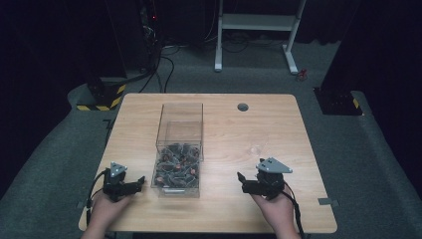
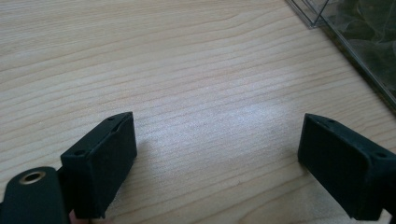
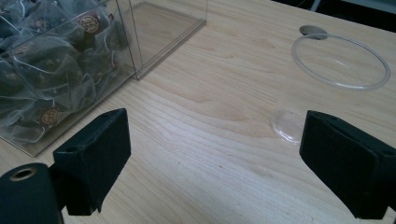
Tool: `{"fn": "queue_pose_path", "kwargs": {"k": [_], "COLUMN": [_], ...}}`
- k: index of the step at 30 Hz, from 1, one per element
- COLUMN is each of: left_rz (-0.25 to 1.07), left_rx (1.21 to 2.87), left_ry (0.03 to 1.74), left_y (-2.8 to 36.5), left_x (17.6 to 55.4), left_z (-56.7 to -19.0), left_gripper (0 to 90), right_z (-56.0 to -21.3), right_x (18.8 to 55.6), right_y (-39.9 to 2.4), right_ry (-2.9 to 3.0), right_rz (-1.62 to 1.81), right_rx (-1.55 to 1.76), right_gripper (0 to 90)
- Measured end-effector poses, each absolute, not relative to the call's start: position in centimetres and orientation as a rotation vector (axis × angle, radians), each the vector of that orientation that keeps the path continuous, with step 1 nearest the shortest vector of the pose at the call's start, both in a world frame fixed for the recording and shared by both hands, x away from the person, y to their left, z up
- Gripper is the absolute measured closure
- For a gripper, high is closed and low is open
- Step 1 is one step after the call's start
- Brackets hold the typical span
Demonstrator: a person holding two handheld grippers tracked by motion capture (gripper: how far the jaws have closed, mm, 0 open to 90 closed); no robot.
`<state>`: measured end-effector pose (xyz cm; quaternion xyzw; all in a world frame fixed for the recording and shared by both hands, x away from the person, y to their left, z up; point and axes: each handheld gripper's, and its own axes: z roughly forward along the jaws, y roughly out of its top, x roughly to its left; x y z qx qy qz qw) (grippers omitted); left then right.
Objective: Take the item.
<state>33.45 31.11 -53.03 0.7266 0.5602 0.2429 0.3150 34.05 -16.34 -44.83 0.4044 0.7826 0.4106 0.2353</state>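
two grippers resting beside a clear box of tea bags

we stand at a light wooden table (image 1: pixel 239 124) in a dark room, on a grey carpet, with a white metal frame (image 1: pixel 256 22) on the floor behind the table and a small round hole (image 1: pixel 243 107) near the far edge of the top. on the table, a little left of the middle, there is a clear plastic box (image 1: pixel 180 149) which is long and open at the top. its near part is filled with tea bags (image 1: pixel 176 167), dark inside their thin mesh, some with a small round label; its far part looks bare.

our left gripper (image 1: pixel 135 185) lies low at the near left of the table, just beside the near left corner of the box but not touching it. in the left gripper view its jaws stand wide apart with only bare wood between them, and the wall of the box (image 2: pixel 355 51) passes at the upper right.

our right gripper (image 1: pixel 241 180) is at the near right, well apart from the box, and it points towards it. in the right gripper view the jaws are also wide apart and hold nothing. there we see the tea bags (image 3: pixel 51 70) behind the clear wall at the left, and a clear glass cup (image 3: pixel 327 88) standing on the wood at the right, near the right jaw. in the high view this cup (image 1: pixel 257 149) is only a faint shine, between the box and the right gripper
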Motion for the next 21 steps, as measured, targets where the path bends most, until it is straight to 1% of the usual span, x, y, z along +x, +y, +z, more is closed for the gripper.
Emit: {"fn": "queue_pose_path", "kwargs": {"k": [21], "left_rz": [0.64], "left_rx": [1.919], "left_ry": [1.475], "left_y": [31.1], "left_x": [33.4], "left_z": [-53.0], "left_gripper": [11.9], "right_z": [-43.1], "right_x": [33.9], "right_y": [-12.9], "right_ry": [2.227], "right_rz": [1.21], "right_rx": [1.009], "right_gripper": [11.4]}}
